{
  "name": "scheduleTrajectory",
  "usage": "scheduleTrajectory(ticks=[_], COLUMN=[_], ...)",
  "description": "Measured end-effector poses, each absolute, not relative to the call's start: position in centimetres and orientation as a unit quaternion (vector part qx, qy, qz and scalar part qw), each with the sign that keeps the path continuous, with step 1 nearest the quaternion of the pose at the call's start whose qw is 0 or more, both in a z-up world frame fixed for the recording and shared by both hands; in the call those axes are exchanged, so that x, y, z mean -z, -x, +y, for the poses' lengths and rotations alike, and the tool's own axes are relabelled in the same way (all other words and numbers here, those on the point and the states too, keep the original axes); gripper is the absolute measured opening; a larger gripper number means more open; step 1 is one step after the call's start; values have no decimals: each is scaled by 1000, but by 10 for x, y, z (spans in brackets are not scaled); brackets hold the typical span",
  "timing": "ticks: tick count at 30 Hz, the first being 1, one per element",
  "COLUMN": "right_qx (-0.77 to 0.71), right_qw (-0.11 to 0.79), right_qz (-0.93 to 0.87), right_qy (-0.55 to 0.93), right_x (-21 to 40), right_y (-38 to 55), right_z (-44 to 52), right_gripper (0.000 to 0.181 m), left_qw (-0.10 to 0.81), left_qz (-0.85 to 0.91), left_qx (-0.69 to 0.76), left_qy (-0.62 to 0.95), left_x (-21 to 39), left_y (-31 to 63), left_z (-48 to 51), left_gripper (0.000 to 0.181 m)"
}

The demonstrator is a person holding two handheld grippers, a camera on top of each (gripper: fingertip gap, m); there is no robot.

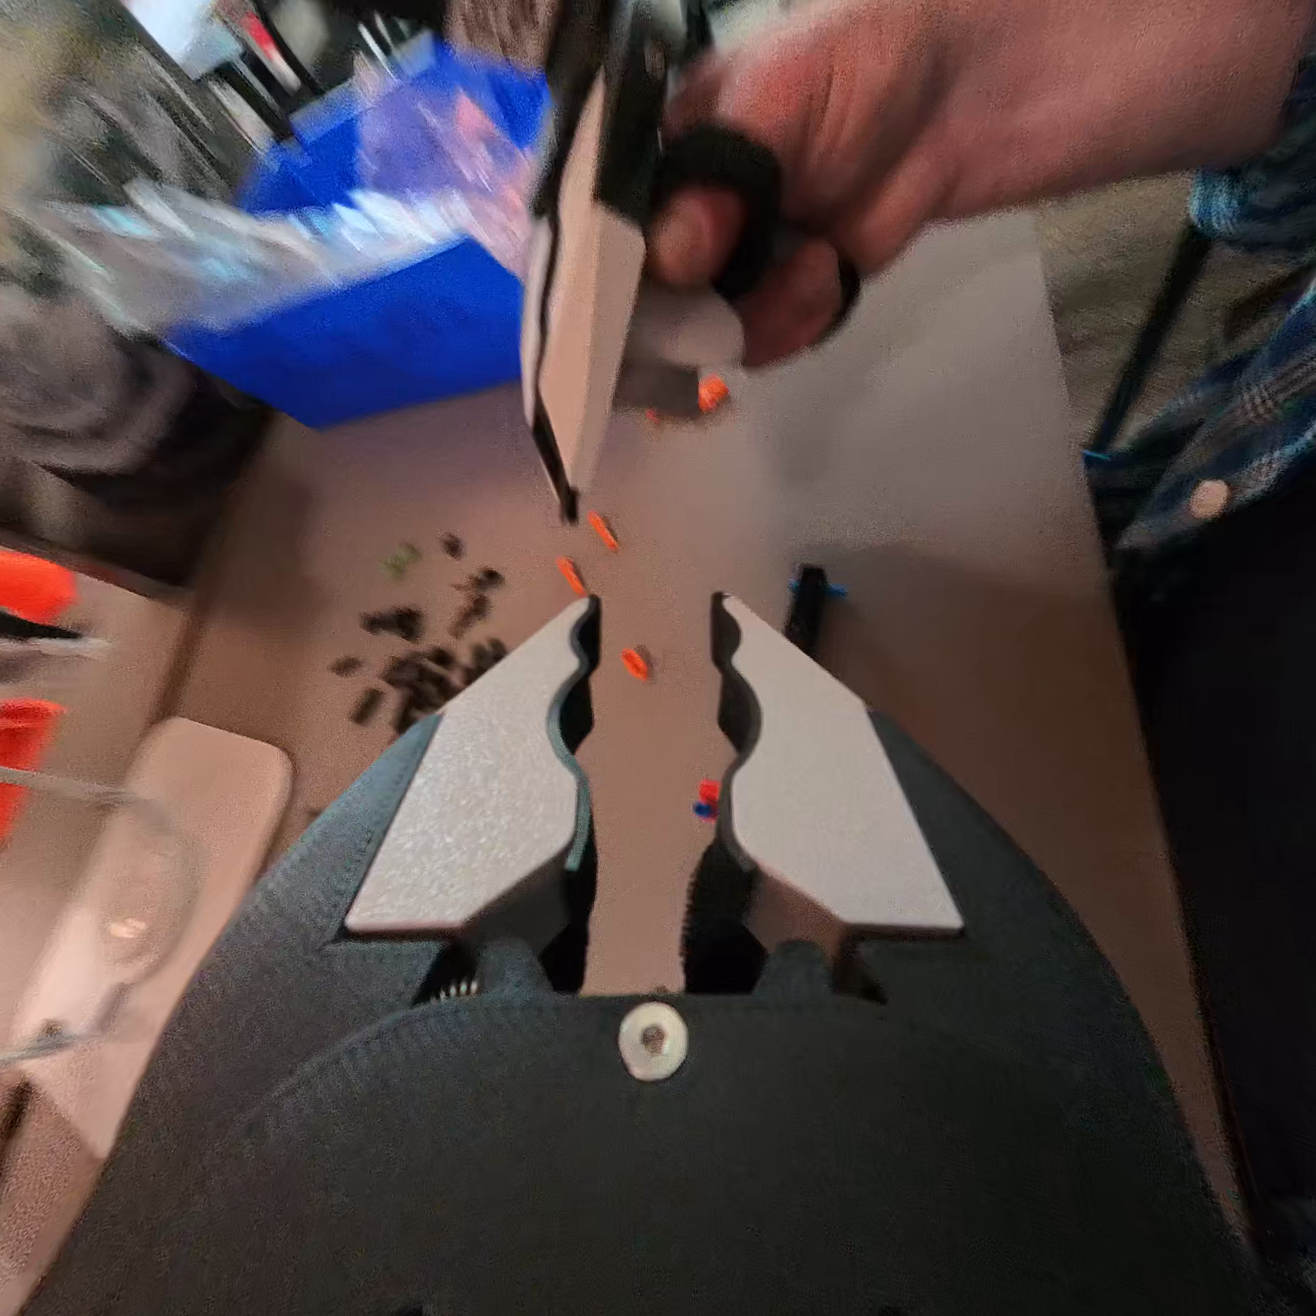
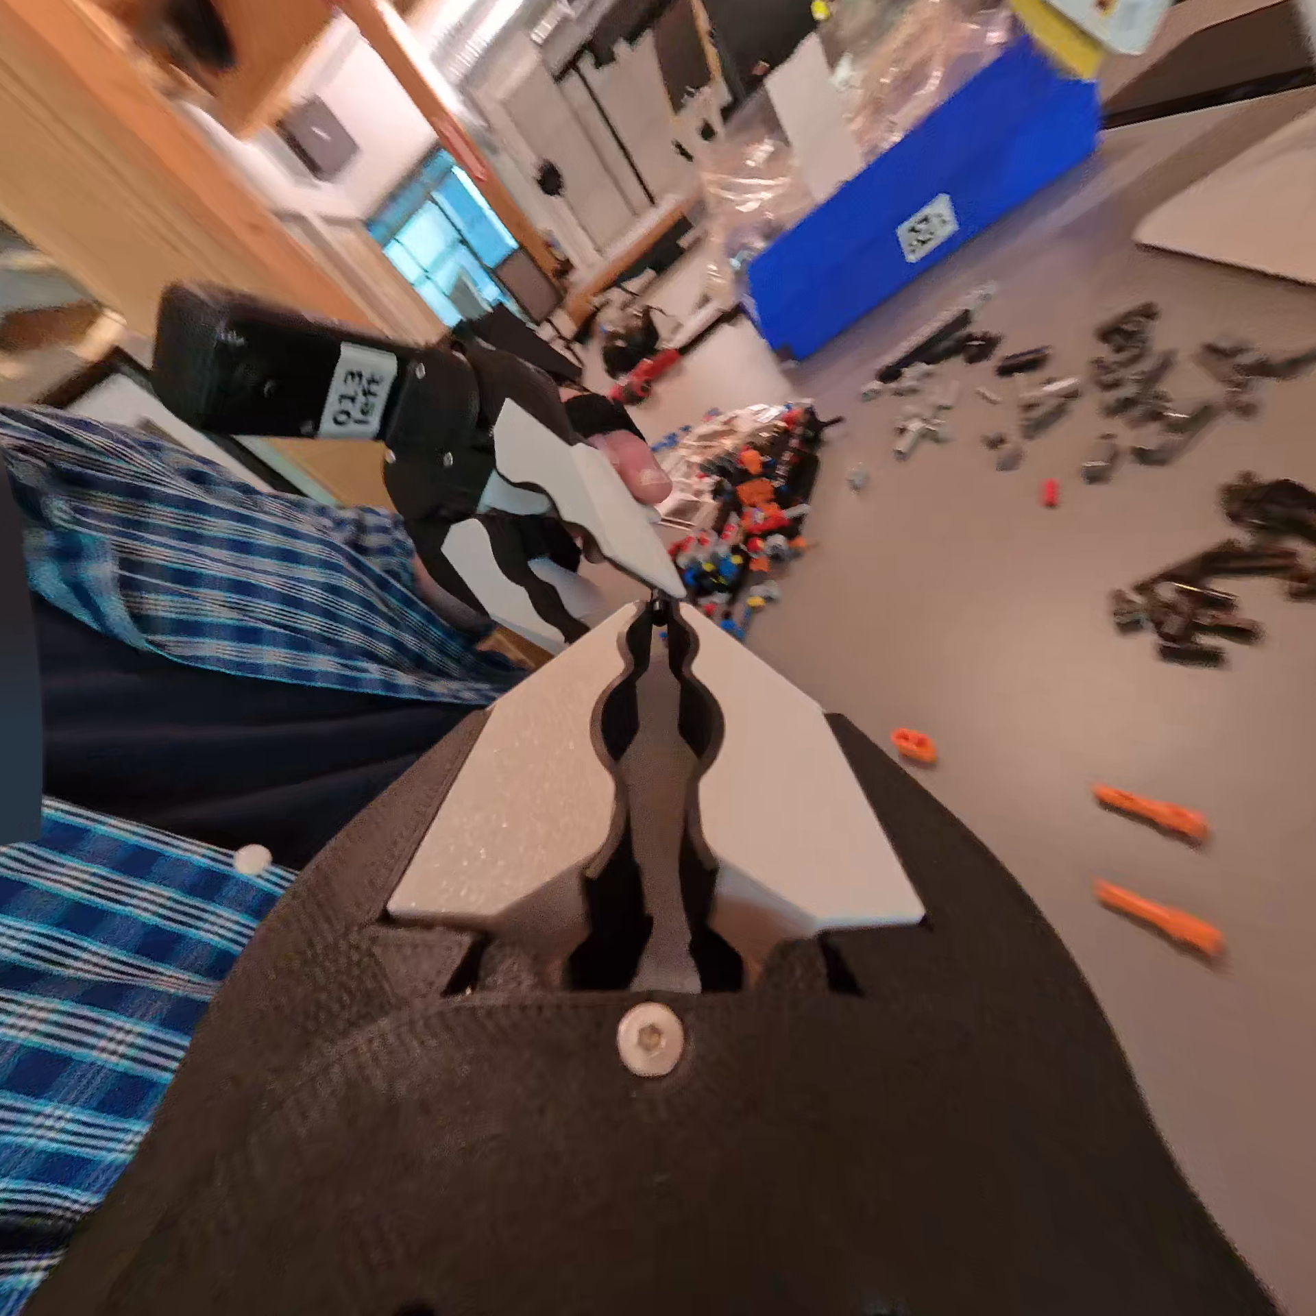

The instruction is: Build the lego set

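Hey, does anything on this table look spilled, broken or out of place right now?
Nothing looks damaged. Loose pieces are scattered on the table, normal for a build: orange pieces, a dark pile, a mixed coloured heap. The right gripper pinches a small dark part; the left gripper is open.

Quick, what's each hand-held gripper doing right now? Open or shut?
Left hand-held gripper: open, holding nothing.
Right hand-held gripper: shut on a small dark piece at its tips.
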State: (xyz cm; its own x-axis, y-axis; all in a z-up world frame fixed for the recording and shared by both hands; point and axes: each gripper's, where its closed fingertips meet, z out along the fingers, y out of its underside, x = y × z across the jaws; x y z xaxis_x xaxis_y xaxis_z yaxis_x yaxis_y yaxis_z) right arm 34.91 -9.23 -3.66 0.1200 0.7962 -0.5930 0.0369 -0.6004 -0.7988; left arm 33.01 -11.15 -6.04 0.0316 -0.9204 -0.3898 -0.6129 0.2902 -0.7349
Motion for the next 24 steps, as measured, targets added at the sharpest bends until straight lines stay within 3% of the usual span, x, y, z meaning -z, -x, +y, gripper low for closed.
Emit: scheduleTrajectory(ticks=[1,6,13,17,24], right_qx=[-570,-508,-484,-468,-360], right_qw=[332,357,385,406,467], right_qz=[-313,-326,-318,-317,-343], right_qy=[684,713,719,718,731], right_x=[40,52,59,58,59], right_y=[-354,-372,-387,-396,-401], right_z=[-93,-103,-118,-122,-119], right_gripper=[1,1,0,1,1], left_qw=[397,254,125,112,213], left_qz=[680,723,743,714,523], left_qx=[183,171,137,159,353], left_qy=[589,619,643,673,746], left_x=[74,123,164,162,105], left_y=[-329,-331,-335,-344,-373], left_z=[-114,-127,-131,-129,-100], left_gripper=[40,39,17,9,9])
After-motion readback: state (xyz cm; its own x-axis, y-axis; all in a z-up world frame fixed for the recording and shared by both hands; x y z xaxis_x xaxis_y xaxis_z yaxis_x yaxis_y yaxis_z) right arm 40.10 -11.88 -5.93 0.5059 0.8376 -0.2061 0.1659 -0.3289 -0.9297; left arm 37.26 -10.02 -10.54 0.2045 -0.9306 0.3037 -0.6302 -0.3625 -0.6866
